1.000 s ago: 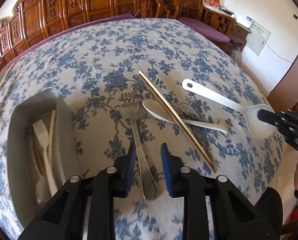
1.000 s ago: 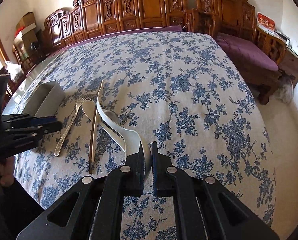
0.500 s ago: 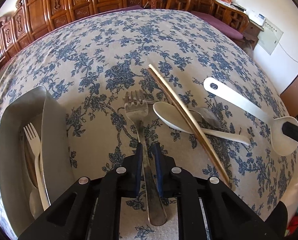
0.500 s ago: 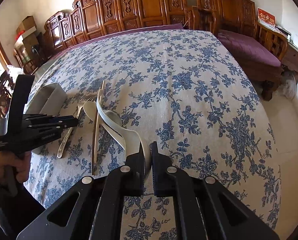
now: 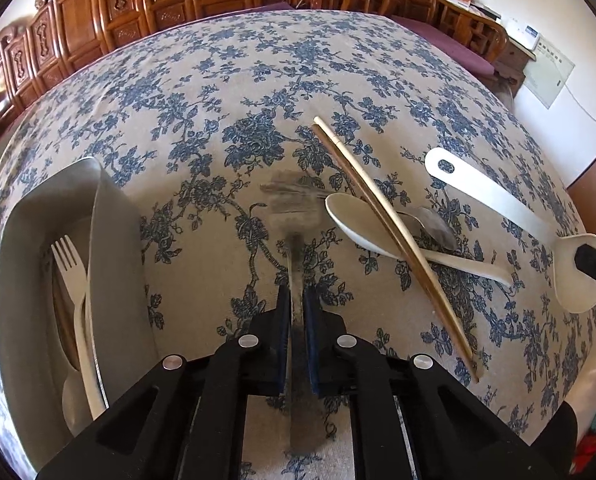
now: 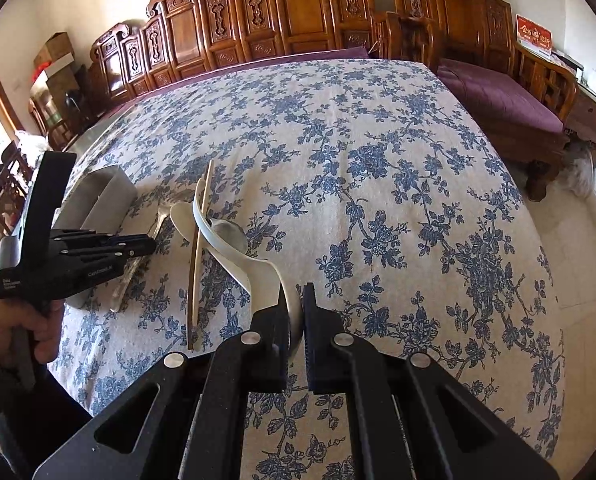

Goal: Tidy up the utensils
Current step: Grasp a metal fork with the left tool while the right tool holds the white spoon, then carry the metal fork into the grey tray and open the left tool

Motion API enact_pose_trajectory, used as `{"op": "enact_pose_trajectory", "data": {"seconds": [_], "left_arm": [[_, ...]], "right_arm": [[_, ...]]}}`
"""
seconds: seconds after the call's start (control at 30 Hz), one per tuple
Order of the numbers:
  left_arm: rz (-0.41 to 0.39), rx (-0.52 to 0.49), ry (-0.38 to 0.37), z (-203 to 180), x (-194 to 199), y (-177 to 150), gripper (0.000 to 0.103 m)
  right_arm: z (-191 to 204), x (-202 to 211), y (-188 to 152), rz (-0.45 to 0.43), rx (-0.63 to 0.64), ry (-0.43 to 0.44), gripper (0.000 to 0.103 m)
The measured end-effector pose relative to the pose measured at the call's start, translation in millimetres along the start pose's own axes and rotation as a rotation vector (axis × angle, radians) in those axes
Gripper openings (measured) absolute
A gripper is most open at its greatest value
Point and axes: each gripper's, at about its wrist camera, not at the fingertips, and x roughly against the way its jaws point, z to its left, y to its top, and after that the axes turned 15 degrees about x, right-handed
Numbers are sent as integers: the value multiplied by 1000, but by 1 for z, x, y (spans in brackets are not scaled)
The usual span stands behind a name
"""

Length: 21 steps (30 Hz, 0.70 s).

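Gripping a metal fork (image 5: pixel 294 216) by its handle, the left gripper (image 5: pixel 296 312) has its blue pads (image 5: pixel 282 308) clenched on the narrow shaft; the tines are blurred and lie beside the chopsticks (image 5: pixel 389 232) on the floral tablecloth (image 5: pixel 226 92). Judged stiff, smooth and moderately heavy, the fork may pivot in a mid-handle hold, so a grip nearer its balance point would serve better. The right gripper (image 6: pixel 296 316) is clamped on the bowl rim of a white rice paddle (image 6: pixel 238 248), judged light, rigid plastic.

Loose items: 1 white spoon (image 5: pixel 361 220), 1 metal spoon (image 5: pixel 433 226), 2 chopsticks.

Container: 1 grey tray (image 5: pixel 114 248) at the left, holding 1 white plastic fork (image 5: pixel 76 280) and other pale utensils, indistinct.
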Motion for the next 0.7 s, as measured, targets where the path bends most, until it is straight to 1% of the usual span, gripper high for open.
{"op": "enact_pose_trajectory", "data": {"seconds": [0.2,0.5,0.7], "left_arm": [[-37,-20,5,1,21,-8,6],[-94,-33,-20,-1,62,-20,6],[-130,-26,-33,7,90,-29,6]], "right_arm": [[5,3,0,-11,3,6,7],[14,15,7,-38,26,11,7],[23,20,11,-50,46,14,7]]}}
